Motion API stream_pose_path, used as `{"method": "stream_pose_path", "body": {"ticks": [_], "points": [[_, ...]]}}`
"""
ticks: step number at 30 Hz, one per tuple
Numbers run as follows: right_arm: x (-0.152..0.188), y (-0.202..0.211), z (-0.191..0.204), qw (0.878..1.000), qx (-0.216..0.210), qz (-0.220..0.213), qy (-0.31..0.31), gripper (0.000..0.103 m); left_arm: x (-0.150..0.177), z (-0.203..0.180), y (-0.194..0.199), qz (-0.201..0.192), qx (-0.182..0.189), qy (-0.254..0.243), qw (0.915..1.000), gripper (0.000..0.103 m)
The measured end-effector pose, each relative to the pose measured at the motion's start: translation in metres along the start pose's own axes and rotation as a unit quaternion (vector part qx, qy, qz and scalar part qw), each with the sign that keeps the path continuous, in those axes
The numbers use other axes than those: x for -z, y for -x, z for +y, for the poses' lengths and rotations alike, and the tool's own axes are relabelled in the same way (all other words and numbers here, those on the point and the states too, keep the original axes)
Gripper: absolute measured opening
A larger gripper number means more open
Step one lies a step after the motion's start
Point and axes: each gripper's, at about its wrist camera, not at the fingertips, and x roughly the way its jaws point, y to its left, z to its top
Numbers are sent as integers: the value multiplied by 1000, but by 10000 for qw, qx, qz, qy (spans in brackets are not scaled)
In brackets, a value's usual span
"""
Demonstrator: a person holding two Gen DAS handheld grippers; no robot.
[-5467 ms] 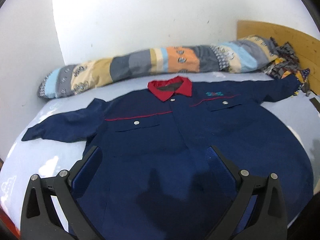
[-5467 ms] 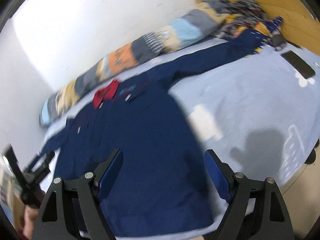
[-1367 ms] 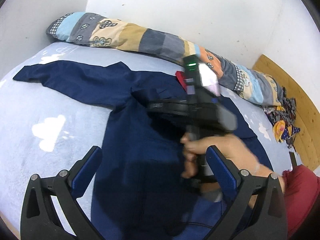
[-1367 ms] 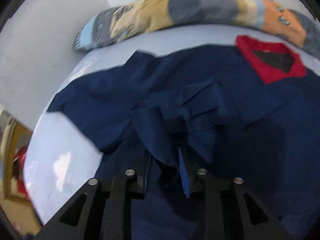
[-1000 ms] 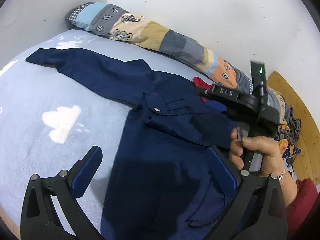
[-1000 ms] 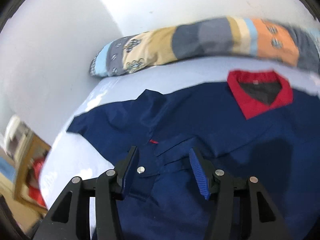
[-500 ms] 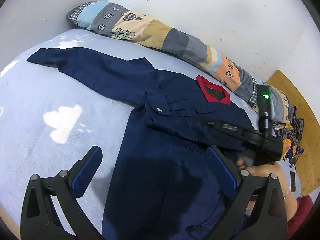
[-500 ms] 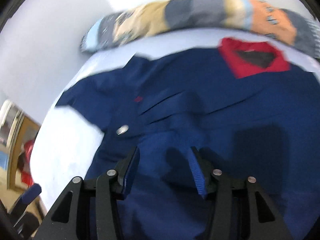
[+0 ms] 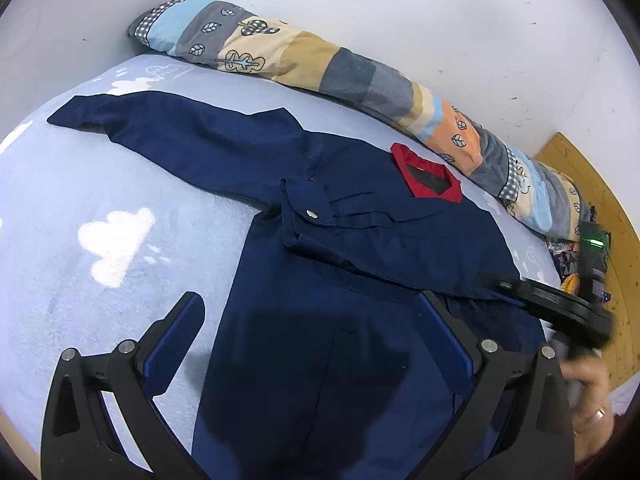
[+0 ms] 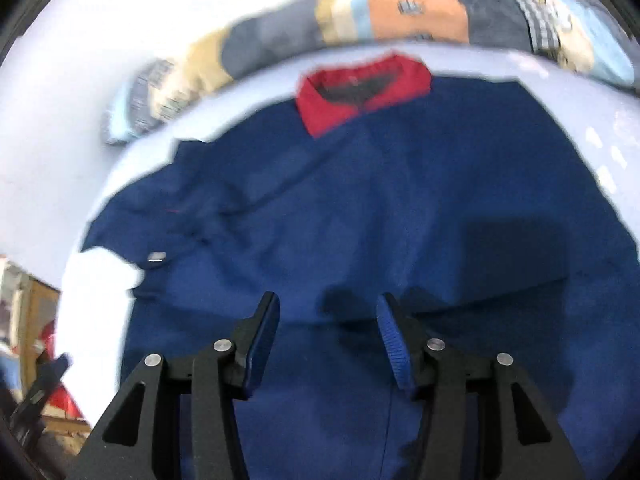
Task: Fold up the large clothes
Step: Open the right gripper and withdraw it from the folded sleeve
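The left gripper (image 9: 310,336), black-framed with blue ribbed pads, hangs with its fingers spread wide and nothing between them; one finger stands over the pale blue cloud-printed bed sheet (image 9: 60,216), the other over the lower front of the navy blue long-sleeved work jacket with a red collar (image 9: 320,280). The right gripper (image 10: 328,336), of the same black and blue build, has its fingers parted to a middling gap, also holding nothing, poised just above the jacket's dark cloth; whether the tips touch the fabric cannot be told, as that view is blurred. In the left wrist view the right gripper shows at the jacket's far edge, with the person's hand (image 9: 588,384) on its grip. The jacket lies face up on the sheet. One sleeve (image 9: 180,136) stretches flat outward toward the corner of the bed, while the other side has been laid across the chest, its dark band crossing from below the red collar (image 9: 426,178) toward the right gripper. A chest pocket flap with a silver snap (image 9: 310,212) sits rumpled near the shoulder. Beyond the collar, a long patchwork bolster in blue, grey, tan and orange (image 9: 312,60) lies along the white wall (image 9: 400,8). A wooden board (image 9: 600,216) rises at the bed's end.
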Motion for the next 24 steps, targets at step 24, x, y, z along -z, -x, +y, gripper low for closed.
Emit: {"method": "stream_pose_path", "body": {"ticks": [24], "points": [[40, 51, 5, 9974, -454, -445, 336, 62, 8, -37, -45, 336, -514, -277, 9977, 103]]}}
